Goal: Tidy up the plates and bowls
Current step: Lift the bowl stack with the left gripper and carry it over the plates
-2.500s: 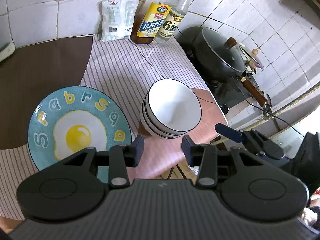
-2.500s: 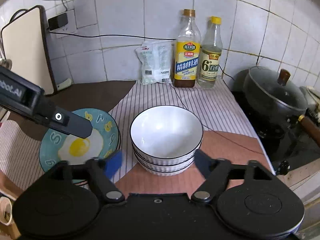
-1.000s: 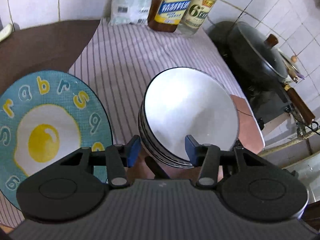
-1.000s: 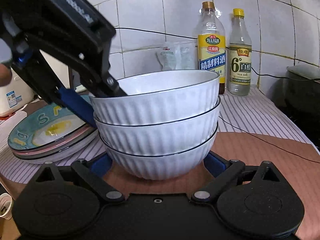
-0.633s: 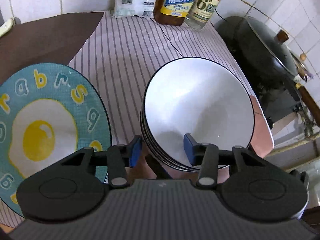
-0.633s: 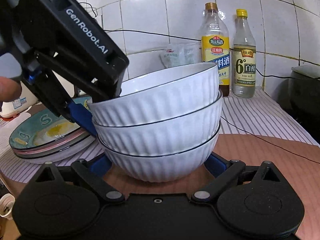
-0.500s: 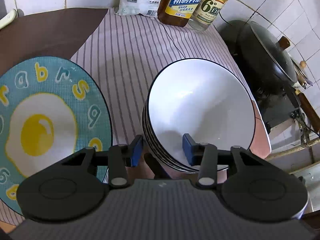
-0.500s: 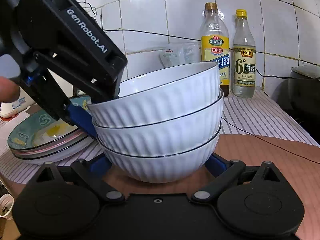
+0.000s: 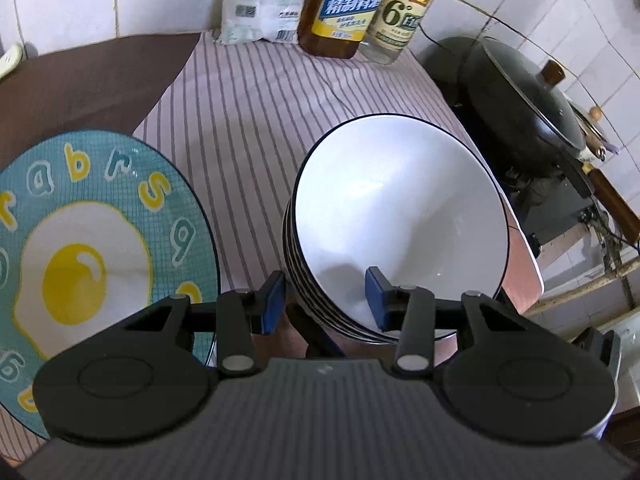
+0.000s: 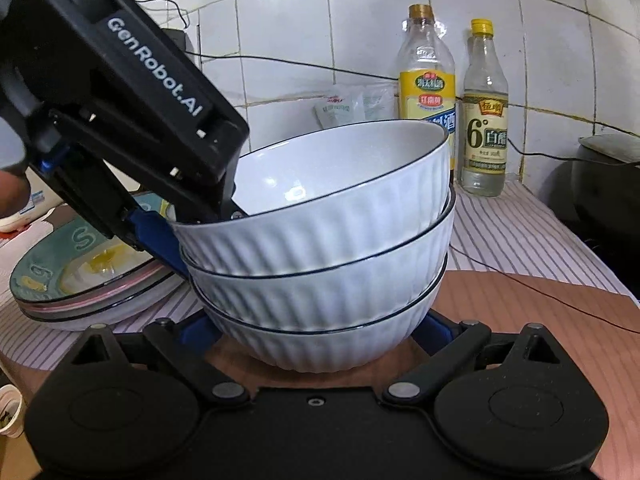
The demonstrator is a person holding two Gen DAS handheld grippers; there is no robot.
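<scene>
Left tool point(image 9: 325, 295) straddles the top bowl's point(image 9: 400, 216) rim (tilted), gap narrow.

Left wrist view: I look steeply down from above, close over the bowl stack point(image 9: 400, 220), facing the tiled back wall.
Right wrist view: I sit low, near counter level, facing the bowl stack's point(image 10: 320, 248) side at close range.
Shared: bowl stack, egg plate point(image 9: 92, 248) point(image 10: 92, 264), two bottles point(image 9: 348, 4) point(image 10: 428, 92), my left gripper point(image 10: 200, 248).
</scene>
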